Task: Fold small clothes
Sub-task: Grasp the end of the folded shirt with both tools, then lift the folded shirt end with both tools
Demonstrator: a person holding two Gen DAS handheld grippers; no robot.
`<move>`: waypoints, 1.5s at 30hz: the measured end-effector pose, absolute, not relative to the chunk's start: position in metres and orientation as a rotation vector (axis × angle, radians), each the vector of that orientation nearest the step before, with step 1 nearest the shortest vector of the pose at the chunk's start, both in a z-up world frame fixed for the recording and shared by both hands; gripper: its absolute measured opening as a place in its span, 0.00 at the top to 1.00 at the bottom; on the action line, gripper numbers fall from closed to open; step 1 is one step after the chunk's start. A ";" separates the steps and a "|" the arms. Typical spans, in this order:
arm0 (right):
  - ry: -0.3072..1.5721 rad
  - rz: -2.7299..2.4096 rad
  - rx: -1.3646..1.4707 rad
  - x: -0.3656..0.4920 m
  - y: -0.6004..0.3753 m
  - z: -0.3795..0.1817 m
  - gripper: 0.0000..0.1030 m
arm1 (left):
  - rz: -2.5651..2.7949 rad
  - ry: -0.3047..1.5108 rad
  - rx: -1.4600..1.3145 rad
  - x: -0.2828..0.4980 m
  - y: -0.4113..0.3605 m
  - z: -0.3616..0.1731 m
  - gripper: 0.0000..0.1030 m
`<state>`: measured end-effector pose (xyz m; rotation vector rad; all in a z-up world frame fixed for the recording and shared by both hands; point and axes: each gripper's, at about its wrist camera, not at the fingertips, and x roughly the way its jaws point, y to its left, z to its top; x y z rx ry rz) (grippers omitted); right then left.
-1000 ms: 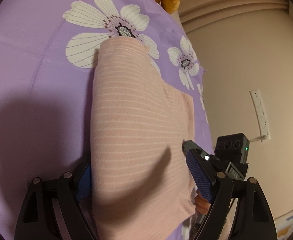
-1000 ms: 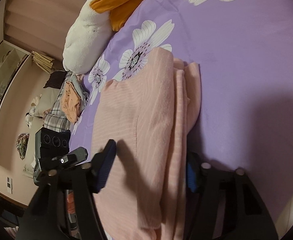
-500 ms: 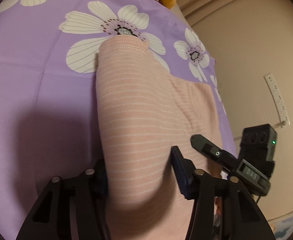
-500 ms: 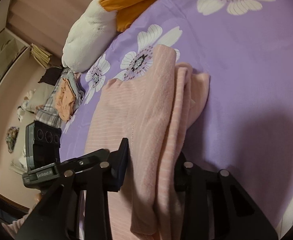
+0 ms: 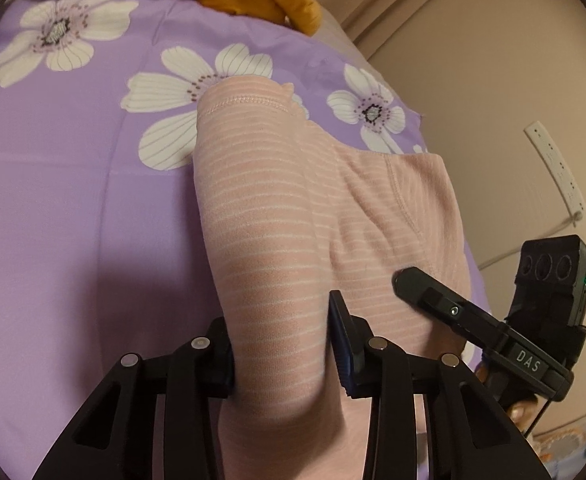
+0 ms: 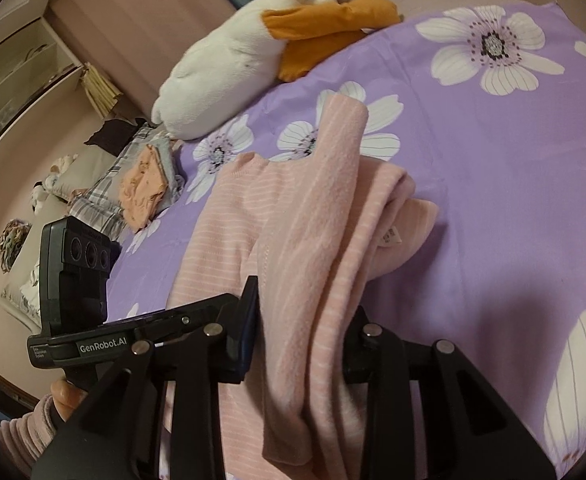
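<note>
A pink garment with thin white stripes (image 5: 261, 200) lies lengthwise on the purple flowered bed sheet (image 5: 73, 200), its hemmed end far from me. In the left wrist view my left gripper (image 5: 281, 328) is closing, and its pads pinch the near edge of the cloth, bunched between them. In the right wrist view my right gripper (image 6: 305, 304) is shut on the folded layers of the same pink garment (image 6: 229, 216), which hang in a thick fold from its jaws. The near end is lifted off the sheet (image 6: 493, 160).
A white and orange plush toy (image 6: 229, 60) lies at the far end of the bed. A pile of plaid and orange clothes (image 6: 145, 184) sits beyond the bed's left edge. A power strip (image 5: 557, 168) hangs on the wall to the right.
Both grippers closed on the near edge of the pink garment and rose, lifting that end. More of the bed's far end and the plush toy came into view.
</note>
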<state>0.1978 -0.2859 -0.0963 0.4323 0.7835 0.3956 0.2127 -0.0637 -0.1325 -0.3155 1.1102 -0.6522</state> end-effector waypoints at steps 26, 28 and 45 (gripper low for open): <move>0.744 0.534 0.355 0.085 -0.220 -0.055 0.69 | -0.574 1.048 -0.316 0.103 -0.007 -0.077 0.64; 0.742 0.545 0.347 0.082 -0.215 -0.053 0.69 | -0.560 1.037 -0.313 0.096 -0.002 -0.073 0.64; 0.743 0.651 0.261 0.072 -0.168 -0.038 0.69 | -0.469 0.990 -0.372 0.065 0.043 -0.058 0.64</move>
